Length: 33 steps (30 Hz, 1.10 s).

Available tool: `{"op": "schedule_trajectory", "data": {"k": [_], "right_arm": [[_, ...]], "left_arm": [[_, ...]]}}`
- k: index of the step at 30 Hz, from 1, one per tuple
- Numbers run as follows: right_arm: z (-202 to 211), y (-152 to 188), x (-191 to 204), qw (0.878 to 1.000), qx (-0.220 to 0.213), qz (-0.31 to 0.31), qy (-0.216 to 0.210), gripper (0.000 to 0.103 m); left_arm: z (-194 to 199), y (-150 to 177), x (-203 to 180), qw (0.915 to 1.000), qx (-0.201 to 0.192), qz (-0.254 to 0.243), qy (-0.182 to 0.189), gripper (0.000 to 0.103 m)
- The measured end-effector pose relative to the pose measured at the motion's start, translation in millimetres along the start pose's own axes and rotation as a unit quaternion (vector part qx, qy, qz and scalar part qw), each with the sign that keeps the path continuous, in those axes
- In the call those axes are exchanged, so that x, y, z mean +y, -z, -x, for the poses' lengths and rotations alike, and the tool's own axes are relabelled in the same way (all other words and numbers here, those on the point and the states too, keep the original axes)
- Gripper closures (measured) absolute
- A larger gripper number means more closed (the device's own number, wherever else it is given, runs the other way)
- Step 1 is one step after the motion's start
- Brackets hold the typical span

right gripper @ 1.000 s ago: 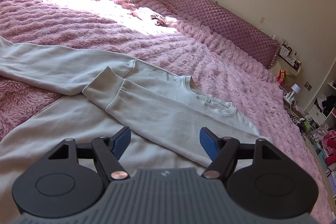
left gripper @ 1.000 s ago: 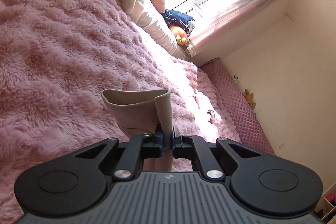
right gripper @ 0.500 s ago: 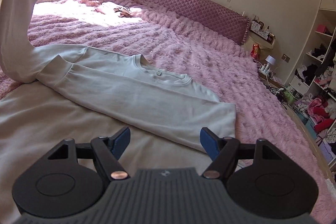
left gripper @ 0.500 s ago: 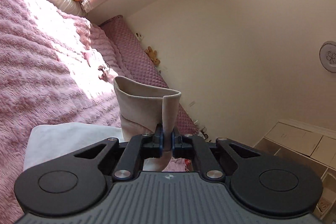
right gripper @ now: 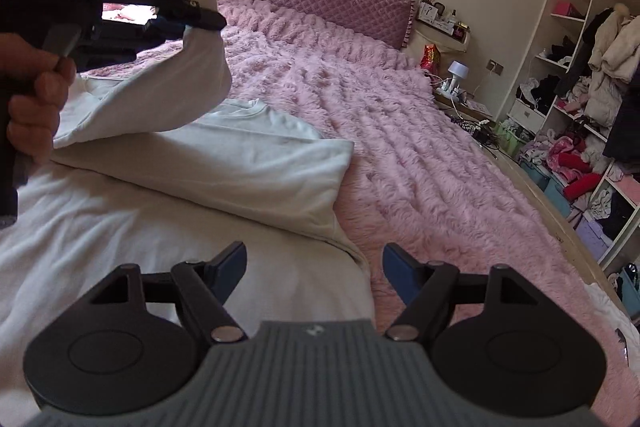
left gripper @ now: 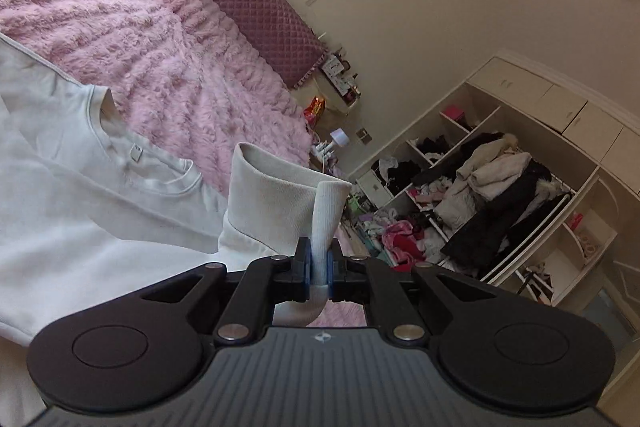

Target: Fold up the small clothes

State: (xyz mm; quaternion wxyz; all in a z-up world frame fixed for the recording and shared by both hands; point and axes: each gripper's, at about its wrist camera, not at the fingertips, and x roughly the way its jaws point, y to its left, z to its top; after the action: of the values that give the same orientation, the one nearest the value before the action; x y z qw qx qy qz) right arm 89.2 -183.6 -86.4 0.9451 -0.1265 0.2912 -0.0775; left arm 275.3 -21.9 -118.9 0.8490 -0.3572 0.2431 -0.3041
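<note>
You had the left gripper clamped on the sleeve cuff, lifted above the white sweatshirt on the pink blanket; your right gripper gaped wide, empty; one sleeve looked folded, the body fold remained.

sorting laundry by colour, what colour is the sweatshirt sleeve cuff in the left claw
Off-white, a ribbed cuff matching the sweatshirt. It shows best in the left wrist view.
</note>
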Motion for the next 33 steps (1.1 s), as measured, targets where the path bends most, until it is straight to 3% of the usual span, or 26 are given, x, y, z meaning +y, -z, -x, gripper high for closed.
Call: {"op": "schedule_trajectory", "data": {"k": [6,12,15,17,18,20,22,27,30,33], "right_arm": [[-12,14,-22,0.999,0.022,-0.021,0.013,0.032],[-22,13,-35,0.998,0.032,-0.051,0.017,0.032],[-30,4,-48,0.995,0.017,-0.099,0.004,0.032],[-40,-4,-61,0.988,0.007,-0.149,-0.033,0.036],[-50,-10,-70,0.98,0.002,-0.186,-0.067,0.039],[-71,-17,-77,0.966,0.011,-0.232,-0.113,0.06],[-97,-23,-79,0.952,0.028,-0.27,-0.144,0.062],[-141,-26,-73,0.933,0.06,-0.314,-0.168,0.061],[-159,-27,-69,0.924,0.076,-0.331,-0.175,0.05],[-173,-26,-65,0.918,0.092,-0.344,-0.176,0.047]], "left_arm": [[-47,50,-5,0.9887,0.09,-0.109,-0.05,0.094],[-41,60,-18,0.9817,0.149,-0.11,-0.044,0.075],[-4,47,-31,0.9828,0.126,-0.133,-0.027,0.062],[26,31,-31,0.9823,0.102,-0.154,-0.034,0.053],[40,23,-29,0.9813,0.092,-0.164,-0.042,0.05],[63,7,-20,0.9785,0.08,-0.176,-0.072,0.05],[86,-13,-5,0.9723,0.073,-0.189,-0.117,0.05],[127,-41,33,0.9502,0.067,-0.217,-0.214,0.05],[142,-46,46,0.9281,0.069,-0.25,-0.267,0.05],[149,-45,57,0.905,0.079,-0.282,-0.309,0.05]]}}
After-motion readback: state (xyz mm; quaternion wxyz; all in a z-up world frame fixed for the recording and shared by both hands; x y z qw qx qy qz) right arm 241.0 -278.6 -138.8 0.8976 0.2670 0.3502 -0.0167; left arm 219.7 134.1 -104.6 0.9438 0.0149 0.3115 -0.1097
